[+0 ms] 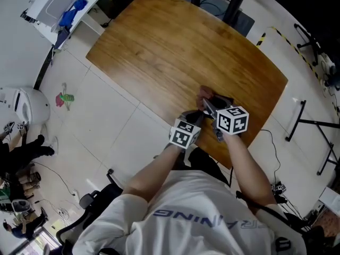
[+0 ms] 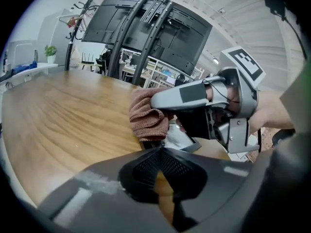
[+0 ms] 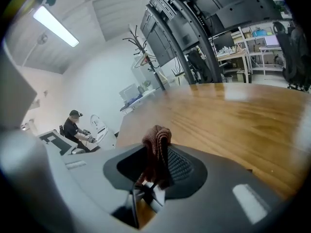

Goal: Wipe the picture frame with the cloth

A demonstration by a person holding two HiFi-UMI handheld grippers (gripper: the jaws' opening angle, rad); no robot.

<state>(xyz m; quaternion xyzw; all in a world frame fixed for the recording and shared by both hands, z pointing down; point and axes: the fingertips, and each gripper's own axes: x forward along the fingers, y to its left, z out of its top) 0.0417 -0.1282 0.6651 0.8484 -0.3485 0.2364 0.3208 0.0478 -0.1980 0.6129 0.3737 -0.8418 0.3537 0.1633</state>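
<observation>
If the right claw (image 3: 154, 174) bears down hard with its rust-brown knitted cloth (image 2: 146, 116), the small glass-fronted picture frame with a dark rim (image 2: 181, 139) could twist out of the left claw (image 2: 160, 154), which looks clenched on only the frame's near edge. Both meet close to the near rim of the broad brown wooden desk (image 1: 175, 52), so a slipped frame would likely drop to the floor. The right claw is clamped on a fold of the cloth, and so thin a pinch might pull free mid-wipe. Nothing on the desk is a container. The only one I see is a white box (image 1: 50, 7) on a side table, with a blue thing (image 1: 71, 12) at its edge; inside or not, I cannot tell.
</observation>
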